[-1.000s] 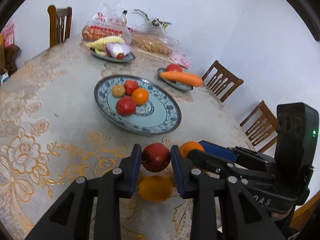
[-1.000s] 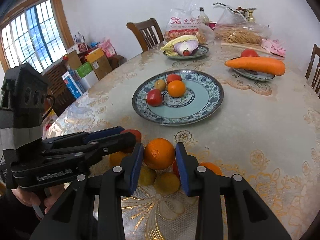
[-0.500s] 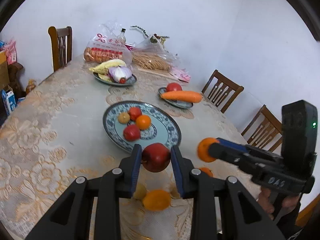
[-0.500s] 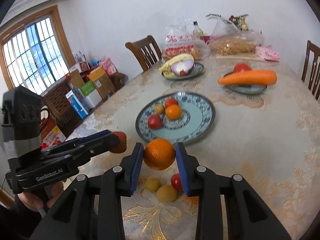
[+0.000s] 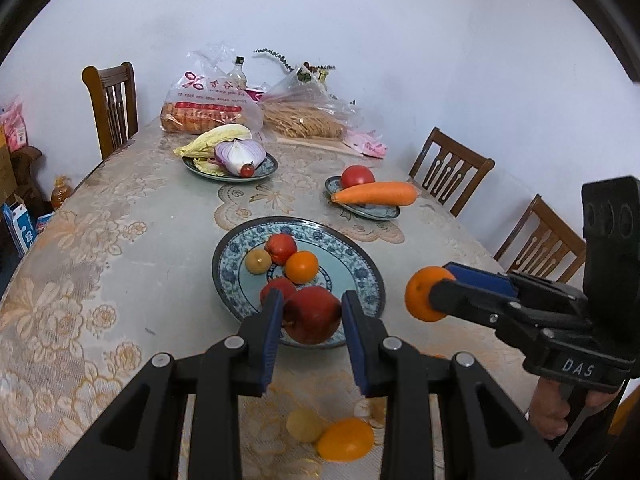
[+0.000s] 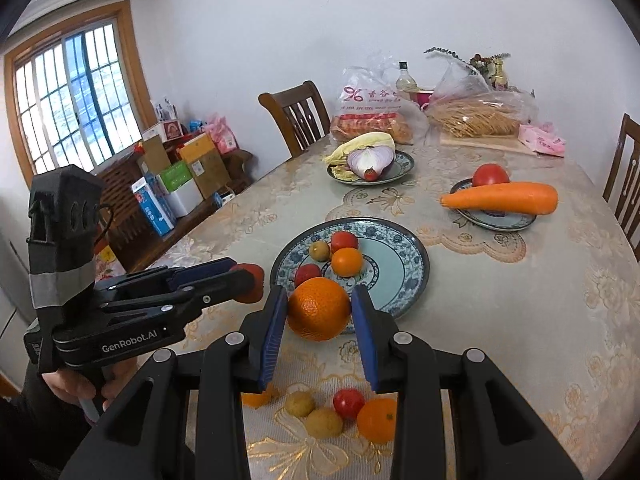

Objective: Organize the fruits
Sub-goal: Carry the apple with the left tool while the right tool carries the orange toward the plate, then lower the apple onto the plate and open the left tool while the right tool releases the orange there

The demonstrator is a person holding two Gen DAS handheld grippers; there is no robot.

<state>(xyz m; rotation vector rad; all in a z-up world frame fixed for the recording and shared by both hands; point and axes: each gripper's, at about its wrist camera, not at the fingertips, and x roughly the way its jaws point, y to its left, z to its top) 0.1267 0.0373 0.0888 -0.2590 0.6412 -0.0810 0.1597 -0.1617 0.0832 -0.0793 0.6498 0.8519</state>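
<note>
My left gripper [image 5: 311,316] is shut on a red apple [image 5: 313,314] and holds it in the air over the near rim of the large blue patterned plate [image 5: 360,264]. My right gripper [image 6: 320,312] is shut on an orange [image 6: 318,309], also lifted above the table near that plate [image 6: 404,276]. The plate carries several small fruits [image 5: 301,267]. Loose fruits lie on the tablecloth below: a small yellow one [image 5: 304,424] and an orange one [image 5: 346,445] in the left wrist view, and several [image 6: 348,410] in the right wrist view.
A small plate with a carrot [image 5: 374,194] and a tomato stands behind the big plate on the right. A plate of cabbage and onion [image 5: 232,154] is farther back. Bags of food [image 5: 208,104] sit at the far end. Chairs [image 5: 452,168] ring the table.
Both grippers have risen from the pile of loose fruit with the apple and the orange in them and moved toward the big plate.
</note>
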